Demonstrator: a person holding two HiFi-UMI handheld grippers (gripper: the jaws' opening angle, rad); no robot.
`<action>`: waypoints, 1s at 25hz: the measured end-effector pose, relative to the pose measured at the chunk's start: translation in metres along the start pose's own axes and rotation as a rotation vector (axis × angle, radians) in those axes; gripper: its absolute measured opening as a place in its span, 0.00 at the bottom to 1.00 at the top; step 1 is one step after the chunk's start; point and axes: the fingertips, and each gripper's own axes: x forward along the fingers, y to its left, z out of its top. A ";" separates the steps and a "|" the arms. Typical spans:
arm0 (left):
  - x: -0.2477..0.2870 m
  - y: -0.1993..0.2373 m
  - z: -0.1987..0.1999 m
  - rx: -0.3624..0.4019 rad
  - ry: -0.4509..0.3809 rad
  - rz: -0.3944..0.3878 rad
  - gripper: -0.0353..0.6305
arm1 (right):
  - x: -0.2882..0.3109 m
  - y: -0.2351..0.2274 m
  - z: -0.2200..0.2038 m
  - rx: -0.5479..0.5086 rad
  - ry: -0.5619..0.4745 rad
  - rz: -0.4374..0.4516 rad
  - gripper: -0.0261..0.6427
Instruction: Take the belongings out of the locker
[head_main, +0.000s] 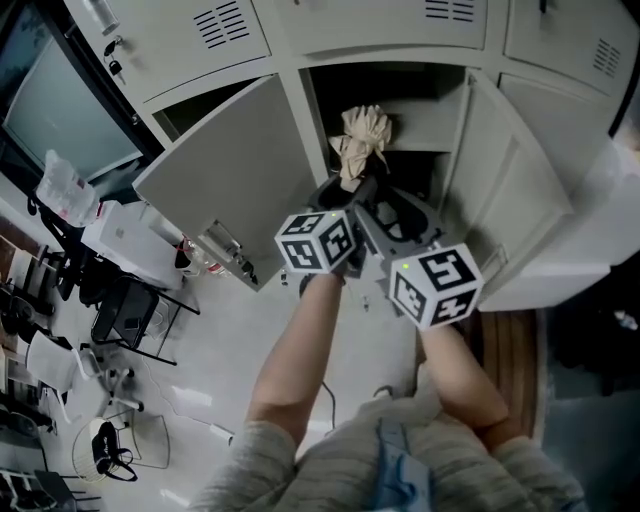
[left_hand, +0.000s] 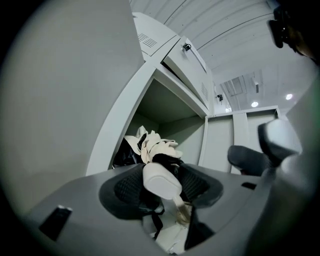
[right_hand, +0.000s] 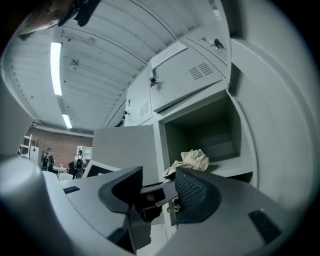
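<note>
Left tool (left_hand: 162, 184), seemingly gripping bundle (head_main: 362, 135), beside right tool (right_hand: 157, 192), level.

The left gripper (left_hand: 162, 189) sat at six o'clock, its dark ribbed pads (left_hand: 127, 190) closed on a smooth white rounded piece (left_hand: 161, 181) that trailed black straps (left_hand: 150, 217). Just past it, toward twelve, a crumpled cream cloth (left_hand: 156, 146) lay beside something black (left_hand: 122, 155) in the open locker (left_hand: 125, 115). The grey locker door (left_hand: 60, 100) filled everything from seven to eleven. At three o'clock the right gripper (left_hand: 263, 150) stood close by, and ceiling lights (left_hand: 255, 104) shone beyond it at two.
</note>
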 end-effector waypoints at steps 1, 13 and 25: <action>0.000 0.001 -0.002 0.001 -0.001 -0.004 0.40 | 0.007 -0.007 -0.003 0.028 0.017 -0.015 0.32; -0.003 0.006 -0.013 0.043 -0.013 -0.041 0.39 | 0.077 -0.071 -0.022 0.241 0.142 -0.133 0.44; -0.002 0.012 -0.021 0.127 -0.001 -0.052 0.38 | 0.103 -0.078 -0.044 0.365 0.223 -0.040 0.43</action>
